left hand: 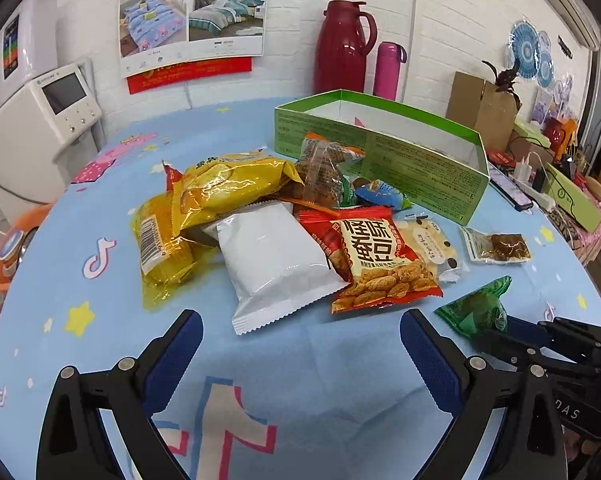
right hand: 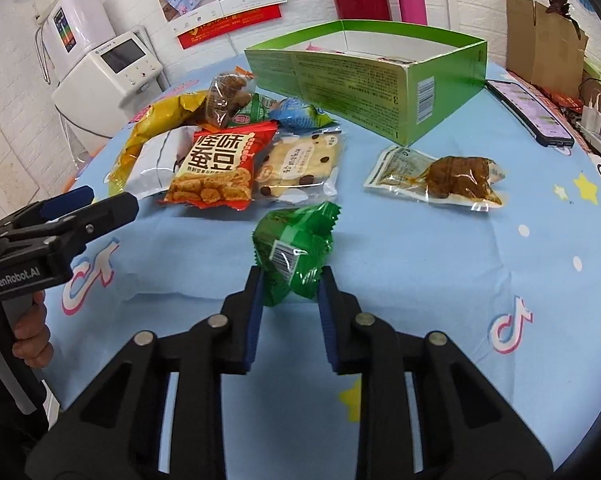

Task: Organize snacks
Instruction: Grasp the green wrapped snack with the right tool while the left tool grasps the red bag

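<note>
Gripping green snack packet (right hand: 292,252), right gripper (right hand: 288,280) — green box (right hand: 380,76) beyond, contents unclear

Ten snack packets (left hand: 276,264) are lying at the worktop's (left hand: 320,360) centre, one green box (left hand: 420,160) sitting at one o'clock, two flasks (left hand: 342,48) standing behind.

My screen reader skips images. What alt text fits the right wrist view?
The right gripper pinches a green snack packet on a blue tablecloth. Beyond lie more snack packets and an open green box; the left gripper reaches in from the left.
</note>
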Motion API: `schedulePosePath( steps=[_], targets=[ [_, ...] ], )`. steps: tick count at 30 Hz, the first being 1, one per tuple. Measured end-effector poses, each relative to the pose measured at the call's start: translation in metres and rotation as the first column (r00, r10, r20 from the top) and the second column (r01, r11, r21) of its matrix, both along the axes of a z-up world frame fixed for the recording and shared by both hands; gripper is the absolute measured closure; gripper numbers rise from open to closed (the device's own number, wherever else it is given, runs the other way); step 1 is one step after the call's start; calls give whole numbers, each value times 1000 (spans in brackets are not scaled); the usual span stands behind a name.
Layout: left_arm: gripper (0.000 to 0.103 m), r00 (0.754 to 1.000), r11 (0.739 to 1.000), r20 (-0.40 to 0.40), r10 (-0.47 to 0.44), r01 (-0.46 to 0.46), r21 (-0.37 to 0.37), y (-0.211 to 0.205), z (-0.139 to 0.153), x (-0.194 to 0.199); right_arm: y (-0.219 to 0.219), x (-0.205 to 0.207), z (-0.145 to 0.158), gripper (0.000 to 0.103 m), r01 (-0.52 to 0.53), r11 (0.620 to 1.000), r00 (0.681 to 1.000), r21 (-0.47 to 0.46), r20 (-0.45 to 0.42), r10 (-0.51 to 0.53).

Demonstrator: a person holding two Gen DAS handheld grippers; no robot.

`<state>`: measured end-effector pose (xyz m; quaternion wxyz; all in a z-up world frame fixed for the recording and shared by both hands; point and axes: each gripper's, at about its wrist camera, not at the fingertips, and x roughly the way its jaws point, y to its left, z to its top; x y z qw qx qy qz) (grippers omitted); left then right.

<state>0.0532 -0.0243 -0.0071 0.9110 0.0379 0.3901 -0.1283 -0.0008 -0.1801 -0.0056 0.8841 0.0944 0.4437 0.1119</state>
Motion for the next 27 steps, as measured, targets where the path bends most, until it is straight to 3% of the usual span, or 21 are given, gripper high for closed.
schedulePosePath(
  steps=[8,12,16,19,27],
  targets=[
    [2,998,998,-12,-56,55,-18,-20,5,22,-9,-1,5,73,11,1000,1000,27,23,-12],
    [2,996,996,-35,-87,87,-3,-42,-1,42,-11,3,7,54,6,999,999,50,40,-8],
    [4,994,994,-44,-100,102,33,-57,-11,51,-16,7,6,53,10,998,999,64,42,-13],
    [13,991,991,-44,-127,129,41,-62,-13,49,-16,15,4,52,5,998,999,69,35,-7],
    [13,991,991,-26,-129,130,43,-65,-15,51,-14,34,1,43,5,999,1000,37,0,-5]
  ],
)
